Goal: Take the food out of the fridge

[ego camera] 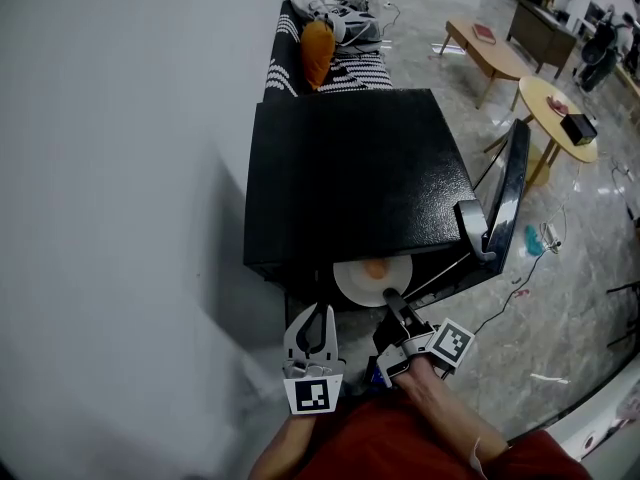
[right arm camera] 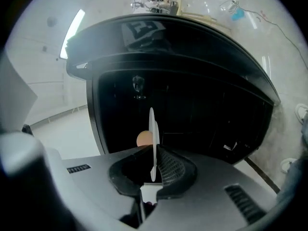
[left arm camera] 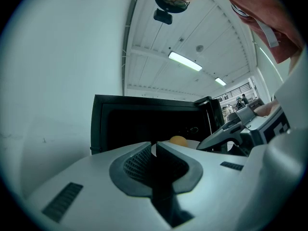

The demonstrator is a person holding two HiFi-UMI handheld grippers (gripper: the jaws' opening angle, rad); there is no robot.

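A black fridge [ego camera: 350, 168] stands on the floor beside a pale wall, and its door [ego camera: 510, 188] is swung open to the right side of the head view. At the front opening, a white plate [ego camera: 355, 283] sticks out from under the top edge of the fridge, and the food [ego camera: 375, 268], a small round orange piece, lies on it near the middle. The right gripper [ego camera: 393, 298] holds this plate by the near rim. In the right gripper view the plate is seen edge-on as a thin white line, and the fingers [right arm camera: 173, 170] are closed on it from both sides, with the food [right arm camera: 143, 139] just behind them. The left gripper [ego camera: 312, 313] is just beside the right one, in front of the fridge and to the left of the plate. Its fingers [left arm camera: 134, 165] are brought together with nothing between them. Behind the fridge, an orange cushion [ego camera: 317, 50] lies on a striped sofa [ego camera: 345, 68].
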